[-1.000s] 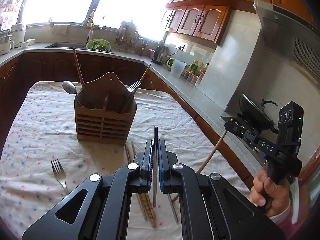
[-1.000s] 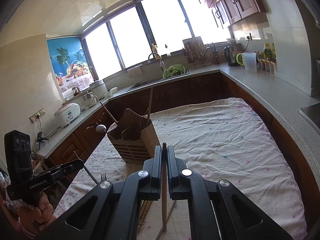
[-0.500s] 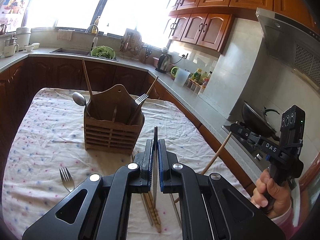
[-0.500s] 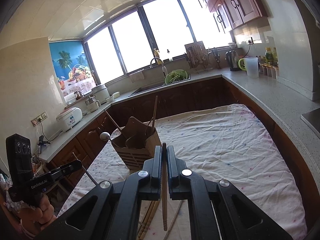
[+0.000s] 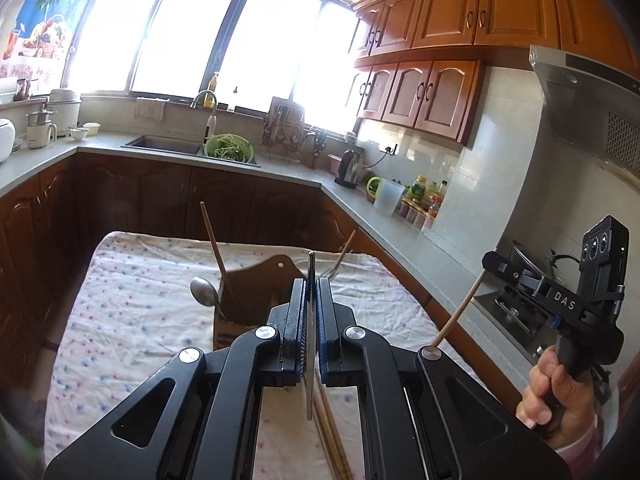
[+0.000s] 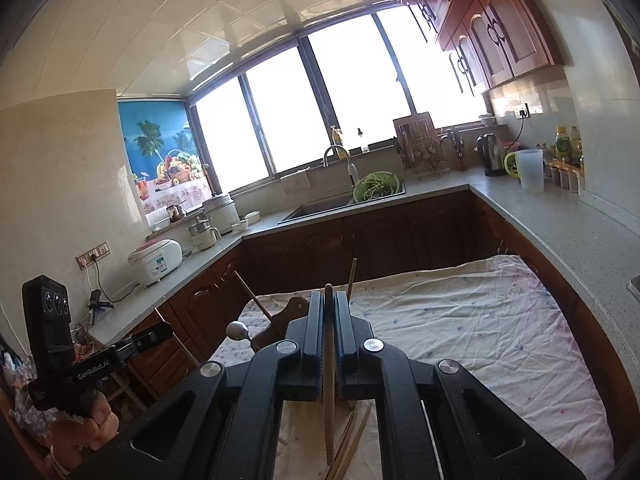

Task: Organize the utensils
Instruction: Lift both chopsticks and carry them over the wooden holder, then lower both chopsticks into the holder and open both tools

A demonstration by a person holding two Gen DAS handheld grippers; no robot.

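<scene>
My left gripper (image 5: 311,300) is shut on a thin metal utensil handle (image 5: 310,380), held upright above the table. My right gripper (image 6: 328,316) is shut on a wooden chopstick (image 6: 329,420); the same chopstick (image 5: 456,314) shows at the right of the left wrist view. The wooden utensil holder (image 5: 256,284) stands on the cloth just beyond the left gripper, with a spoon (image 5: 203,292), a chopstick (image 5: 214,240) and a fork in it. It also shows in the right wrist view (image 6: 280,324). More chopsticks (image 5: 332,440) lie on the cloth under the grippers.
The table has a white dotted cloth (image 5: 132,300). Dark cabinets and a grey counter (image 5: 352,208) wrap around it, with a sink (image 5: 164,144), a green colander (image 5: 229,150), a kettle (image 5: 347,164) and a stove with a wok (image 5: 524,264) on the right.
Both grippers have risen and tilted upward with their utensils. The holder now sits lower and partly behind the left gripper; the fork lying on the cloth has left the view.
</scene>
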